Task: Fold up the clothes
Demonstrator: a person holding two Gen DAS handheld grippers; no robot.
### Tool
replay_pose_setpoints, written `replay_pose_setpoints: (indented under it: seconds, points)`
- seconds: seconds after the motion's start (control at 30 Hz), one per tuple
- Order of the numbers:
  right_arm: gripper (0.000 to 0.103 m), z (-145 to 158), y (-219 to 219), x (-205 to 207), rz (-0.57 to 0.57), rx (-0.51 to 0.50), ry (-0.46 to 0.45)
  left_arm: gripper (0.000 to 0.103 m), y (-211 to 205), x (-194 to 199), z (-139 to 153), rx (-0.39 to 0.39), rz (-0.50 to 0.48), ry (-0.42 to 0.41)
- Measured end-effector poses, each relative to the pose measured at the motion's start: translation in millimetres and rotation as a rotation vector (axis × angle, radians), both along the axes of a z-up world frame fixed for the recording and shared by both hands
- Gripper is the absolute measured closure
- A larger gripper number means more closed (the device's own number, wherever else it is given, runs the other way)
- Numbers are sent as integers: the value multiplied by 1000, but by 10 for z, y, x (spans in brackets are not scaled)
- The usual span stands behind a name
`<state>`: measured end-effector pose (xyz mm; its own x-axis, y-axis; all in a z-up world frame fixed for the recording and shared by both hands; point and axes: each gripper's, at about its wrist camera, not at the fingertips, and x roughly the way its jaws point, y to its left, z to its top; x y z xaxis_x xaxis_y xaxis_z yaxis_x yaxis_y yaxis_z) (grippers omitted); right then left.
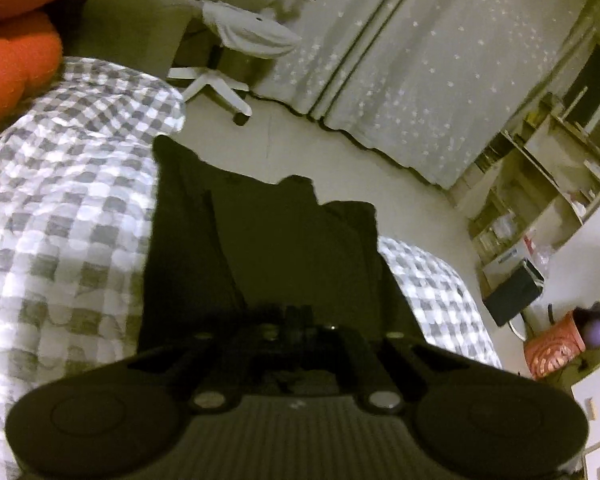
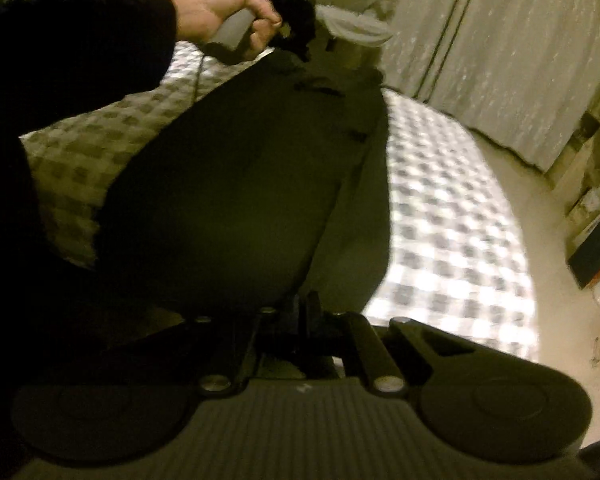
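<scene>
A dark fabric garment [image 1: 268,240] is held pinched in both the left claw [image 1: 298,318] and right claw [image 2: 306,306], stretched above the grey-and-white checked bed cover [image 1: 60,200].

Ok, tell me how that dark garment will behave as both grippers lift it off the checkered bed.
The dark garment looks floppy: it hangs in folds between the left gripper and right gripper, so it will probably sag in the middle. It seems light, since pinched edges carry it. Its loose end may drag across the checkered bedspread.
</scene>
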<state>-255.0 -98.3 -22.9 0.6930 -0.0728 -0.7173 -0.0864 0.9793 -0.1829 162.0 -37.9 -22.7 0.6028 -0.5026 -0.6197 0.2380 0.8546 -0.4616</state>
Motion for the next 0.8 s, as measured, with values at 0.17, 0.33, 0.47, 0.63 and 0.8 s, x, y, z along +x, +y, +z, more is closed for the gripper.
replay_pose_setpoints:
  seconds: [0.17, 0.33, 0.47, 0.63, 0.8]
  points:
    - [100, -302, 182, 152, 1, -52, 76, 103, 40, 9, 4, -16, -17, 12]
    - [100, -456, 179, 162, -5, -81, 71, 72, -8, 0, 49, 3, -52, 3]
    - [100, -439, 159, 128, -8, -83, 42, 54, -68, -25, 91, 23, -85, -23]
    - [100, -431, 126, 136, -14, -82, 8, 49, -103, -23, 78, 20, -95, 5]
    - [100, -412, 59, 156, -25, -65, -16, 49, -128, -30, 56, 77, -70, 51]
